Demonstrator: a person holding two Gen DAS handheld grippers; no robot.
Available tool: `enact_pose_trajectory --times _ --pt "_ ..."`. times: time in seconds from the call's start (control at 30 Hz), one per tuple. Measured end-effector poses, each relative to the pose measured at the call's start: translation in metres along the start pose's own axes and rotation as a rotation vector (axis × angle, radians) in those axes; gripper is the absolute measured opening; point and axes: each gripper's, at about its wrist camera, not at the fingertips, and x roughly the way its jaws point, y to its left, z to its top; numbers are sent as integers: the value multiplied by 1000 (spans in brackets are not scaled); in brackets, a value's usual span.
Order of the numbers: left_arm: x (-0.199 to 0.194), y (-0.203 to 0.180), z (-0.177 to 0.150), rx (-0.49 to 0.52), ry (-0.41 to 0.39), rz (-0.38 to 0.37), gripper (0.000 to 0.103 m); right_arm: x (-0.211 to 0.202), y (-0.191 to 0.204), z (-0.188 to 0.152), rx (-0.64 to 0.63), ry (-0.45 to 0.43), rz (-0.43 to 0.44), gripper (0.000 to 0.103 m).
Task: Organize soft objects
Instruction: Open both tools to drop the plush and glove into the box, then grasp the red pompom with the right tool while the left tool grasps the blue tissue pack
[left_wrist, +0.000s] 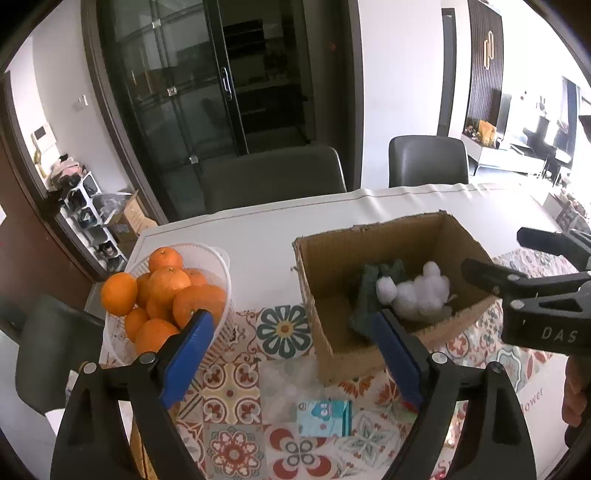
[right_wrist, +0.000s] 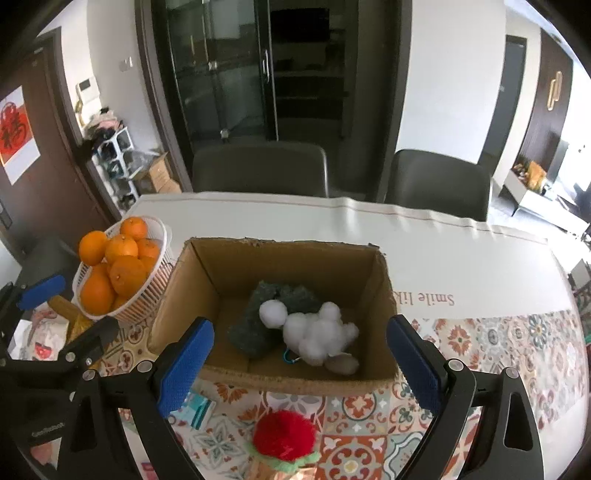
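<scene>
Both tools stand wide open with nothing between their blue pads: the left tool (left_wrist: 291, 354) hangs over the patterned cloth (left_wrist: 236, 398) just in front of the box (left_wrist: 373, 254), and the right tool (right_wrist: 301, 360) hangs over the box's near wall. No earlier view bears on how they got there. Inside the box (right_wrist: 207, 291) lie two soft things touching each other: a dark green plush (right_wrist: 255, 325) toward the left and a white plush (right_wrist: 314, 332) against its right side, with a small beige piece (right_wrist: 341, 363) and a teal clip (right_wrist: 290, 357) at the near wall. Still outside, on the cloth just before the box, sits a red pompom (right_wrist: 282, 432) with a green fringe, directly below the right tool. Left of it lies a small blue-and-white packet (left_wrist: 325, 413), next to a clear plastic bag (left_wrist: 286, 384); both lie between the left tool's pads in its view. A white basket (left_wrist: 221, 266) heaped with oranges (left_wrist: 166, 288) stands just left of the box, close to the left tool's left pad. In the left view the right tool (left_wrist: 491, 258) reaches in from the right edge over the box's right wall, with part of a hand (left_wrist: 576, 391) below it. The desk (right_wrist: 295, 218) beyond carries a white sheet, and two dark chairs (right_wrist: 258, 170) stand at its far side.
</scene>
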Motion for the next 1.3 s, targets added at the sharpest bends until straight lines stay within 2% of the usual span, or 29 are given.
enact_pose_trajectory --times 0.2,0.4,0.83,1.3 --pt "-12 2 -20 17 -1 5 94 -17 8 -20 6 -37 -13 96" --pt "-15 1 -38 16 14 9 99 -21 13 -39 5 -32 -12 96" --pt "-3 -6 -77 22 89 -7 99 -2 11 -82 48 56 20 96" --pt "37 -19 -106 40 216 -52 99 35 0 -118 82 163 24 95"
